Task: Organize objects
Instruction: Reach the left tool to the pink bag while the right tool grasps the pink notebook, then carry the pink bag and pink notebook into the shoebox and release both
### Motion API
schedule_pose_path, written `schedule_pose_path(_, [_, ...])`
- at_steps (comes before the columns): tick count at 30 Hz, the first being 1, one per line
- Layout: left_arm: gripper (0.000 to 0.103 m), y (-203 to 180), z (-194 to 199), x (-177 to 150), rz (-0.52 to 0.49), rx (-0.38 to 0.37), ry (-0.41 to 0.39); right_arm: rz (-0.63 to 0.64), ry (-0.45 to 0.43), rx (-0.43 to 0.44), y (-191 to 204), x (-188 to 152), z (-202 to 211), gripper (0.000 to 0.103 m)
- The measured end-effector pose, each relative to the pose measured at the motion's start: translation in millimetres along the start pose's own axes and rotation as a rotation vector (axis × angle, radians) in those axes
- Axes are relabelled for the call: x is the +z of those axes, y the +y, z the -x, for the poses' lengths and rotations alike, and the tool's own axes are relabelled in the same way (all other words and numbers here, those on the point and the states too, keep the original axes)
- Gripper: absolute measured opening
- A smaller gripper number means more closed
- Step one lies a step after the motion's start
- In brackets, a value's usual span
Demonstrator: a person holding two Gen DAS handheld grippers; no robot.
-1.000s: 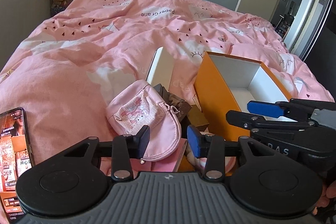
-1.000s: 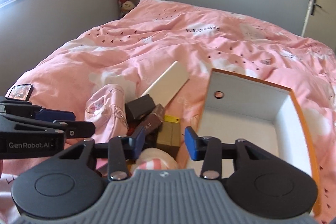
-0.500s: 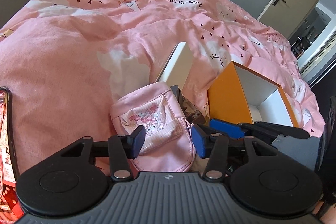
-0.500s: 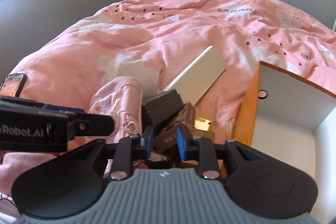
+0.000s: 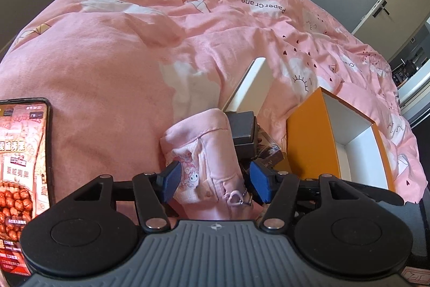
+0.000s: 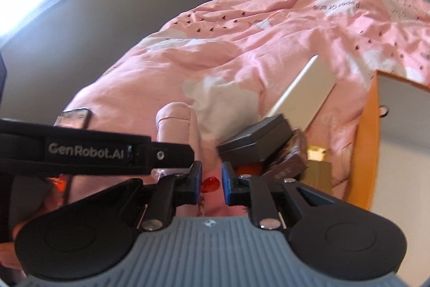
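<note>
Tongs, left (image 5: 212, 183): your pads flank the pink pouch (image 5: 204, 152) on the bed (image 5: 107, 58), seemingly touching, grip unconfirmed. Tongs, right (image 6: 211, 183): narrowly apart, empty, above a red bit (image 6: 209, 184). Step: picking up pouch. Next: clamp firmly, lift clear of the dark box (image 5: 243, 132), carry to the orange box (image 5: 306, 141) nearby.

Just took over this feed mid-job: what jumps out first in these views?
The pink pouch stands out, sitting between the fingers of the left gripper on the pink duvet. To its right an open orange box shows a white inside, with dark small boxes piled between them. A lit phone lies at far left.
</note>
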State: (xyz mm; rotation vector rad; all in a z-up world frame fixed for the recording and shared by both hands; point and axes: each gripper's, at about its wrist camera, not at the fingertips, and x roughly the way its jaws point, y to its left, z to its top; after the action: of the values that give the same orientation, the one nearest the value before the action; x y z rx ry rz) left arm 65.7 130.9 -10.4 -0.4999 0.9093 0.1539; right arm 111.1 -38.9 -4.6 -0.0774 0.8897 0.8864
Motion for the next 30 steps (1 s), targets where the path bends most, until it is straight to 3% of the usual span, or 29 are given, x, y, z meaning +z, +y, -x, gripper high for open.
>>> schedule_pose_path(3, [0.070,12,-2,2,0.058,-0.010,0.032,-0.062,0.031,0.096,3,-4,-3,0.018])
schedule_pose_path(6, [0.070,17,-7,-2,0.085,-0.030,0.074,-0.030,0.036,0.043,13,-8,-5,0.019])
schedule_pose_path(10, [0.069,18,-3,-8,0.067,-0.009,0.053,-0.026,0.036,0.001,10,-12,4,0.022])
schedule_pose_path(11, [0.068,19,-3,-9,0.063,-0.005,0.062,-0.022,0.031,-0.024,8,-14,7,0.028])
schedule_pose_path(12, [0.066,20,-5,-10,0.064,-0.007,0.072,-0.017,0.030,-0.049,5,-15,10,0.032])
schedule_pose_path(15, [0.051,20,-7,-14,0.044,-0.012,0.077,-0.011,0.048,-0.082,-6,-12,13,0.032])
schedule_pose_path(17, [0.045,16,-4,-13,0.014,-0.014,0.065,0.007,0.089,-0.064,-11,-6,8,0.032])
schedule_pose_path(23, [0.042,6,13,0,-0.100,0.025,-0.002,0.054,0.255,-0.010,-15,14,-32,0.032])
schedule_pose_path(30, [0.043,17,-6,6,-0.071,0.032,0.061,0.004,0.411,0.023,-26,24,-81,0.036])
